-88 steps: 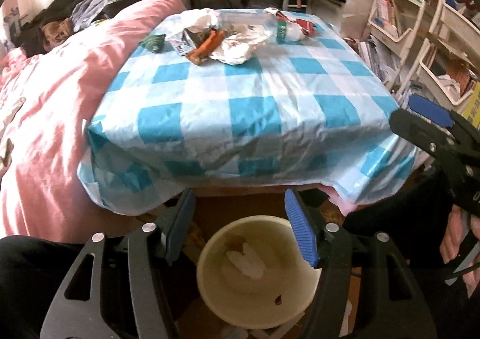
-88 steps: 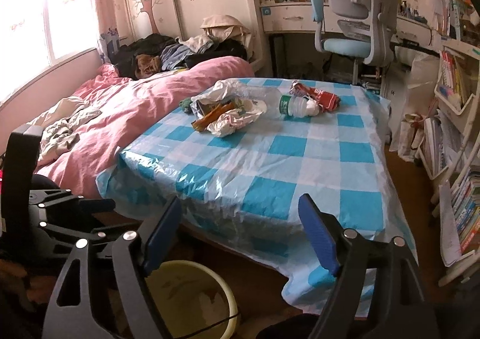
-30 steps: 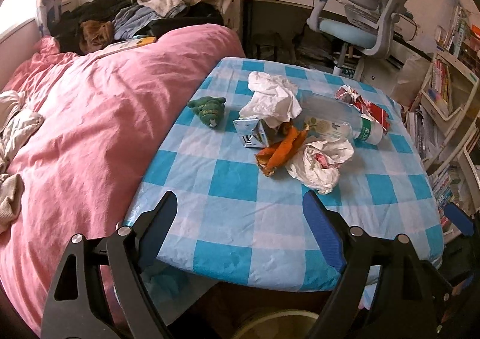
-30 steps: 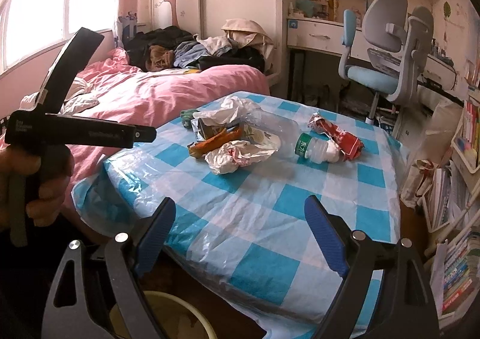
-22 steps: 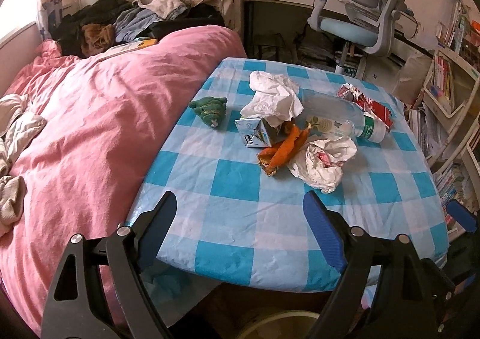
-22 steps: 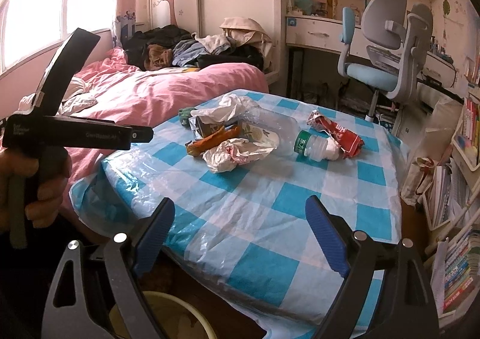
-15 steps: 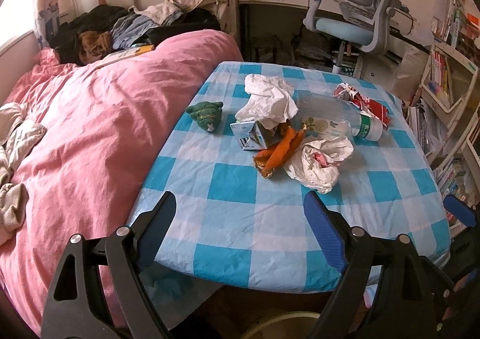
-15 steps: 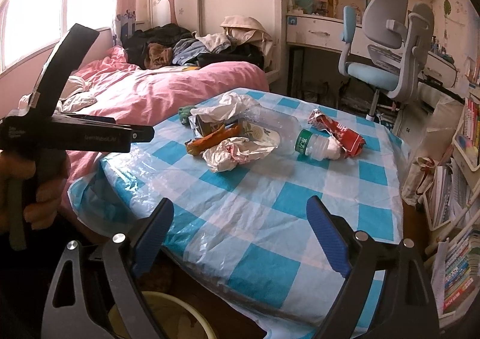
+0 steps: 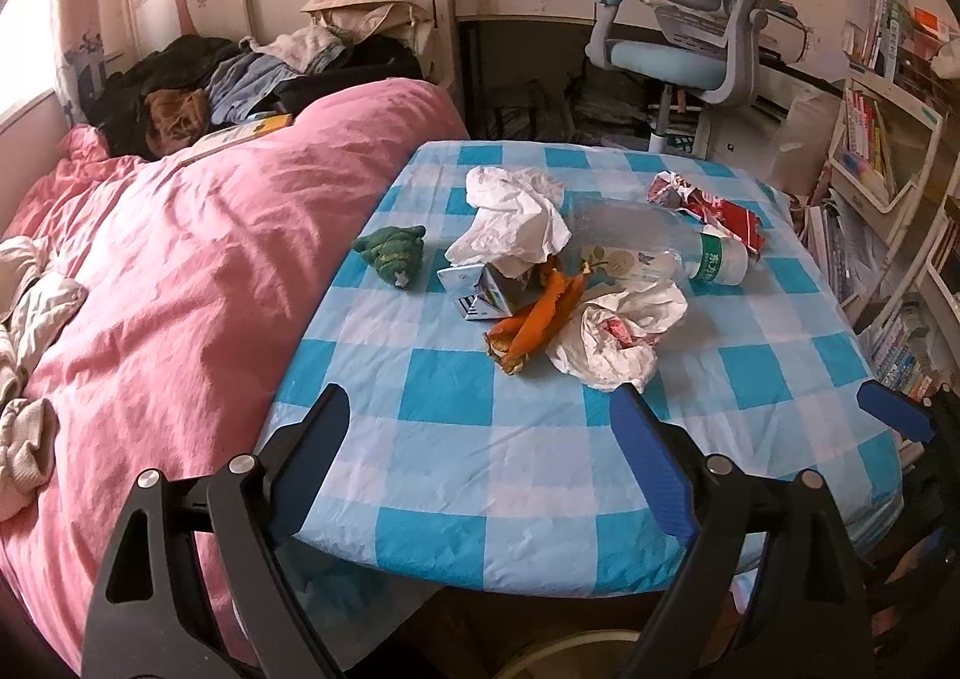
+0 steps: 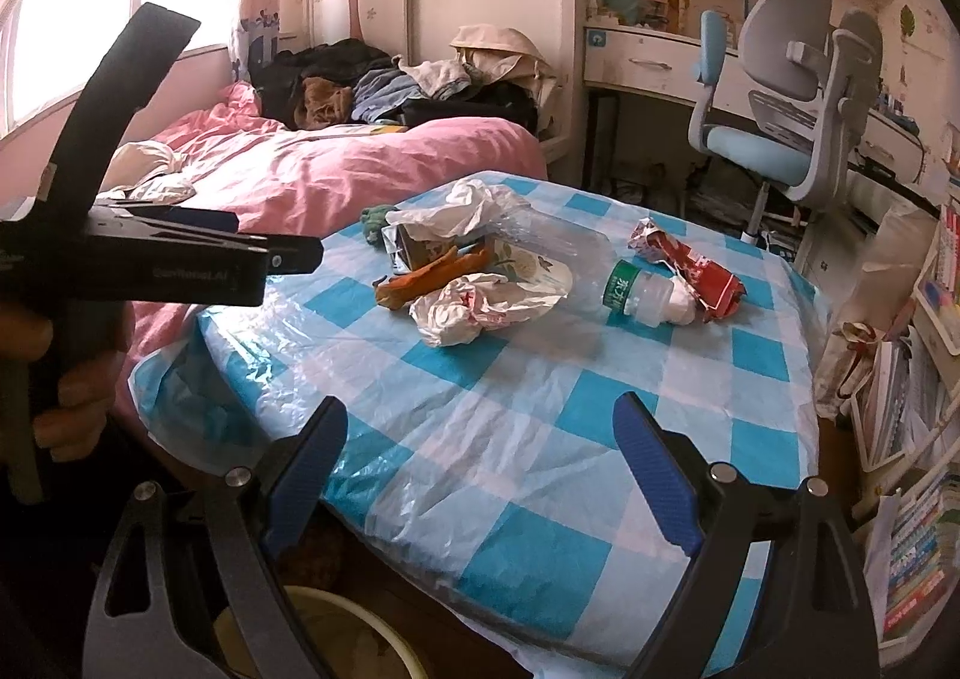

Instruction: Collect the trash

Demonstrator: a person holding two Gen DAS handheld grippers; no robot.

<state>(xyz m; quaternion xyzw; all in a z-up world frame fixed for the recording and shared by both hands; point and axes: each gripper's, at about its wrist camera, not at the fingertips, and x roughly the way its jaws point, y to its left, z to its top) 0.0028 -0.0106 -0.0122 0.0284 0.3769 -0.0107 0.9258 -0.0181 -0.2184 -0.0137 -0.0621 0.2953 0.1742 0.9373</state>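
Trash lies in a heap on the blue-checked table (image 9: pixel 540 439): a white tissue (image 9: pixel 516 214), a small carton (image 9: pixel 480 292), orange peel (image 9: pixel 534 322), a crumpled white wrapper (image 9: pixel 612 334), a clear plastic bottle (image 9: pixel 654 253) and a red wrapper (image 9: pixel 714 205). A green toy (image 9: pixel 393 253) sits left of the heap. My left gripper (image 9: pixel 480 451) hovers open over the table's near edge, nothing between its fingers. My right gripper (image 10: pixel 480 451) is open too, short of the trash (image 10: pixel 474 295). A cream bin (image 10: pixel 336 637) stands below the table edge.
A pink duvet (image 9: pixel 198 259) covers the bed left of the table, with clothes piled at its head. A desk chair (image 9: pixel 678 36) stands behind the table. Bookshelves (image 9: pixel 888 187) line the right side. A hand holds the left gripper's body (image 10: pixel 150 259) at the left.
Since the earliest frames both grippers rose from the bin up over the table. Over the last second the left view tilted slightly; the trash has not moved.
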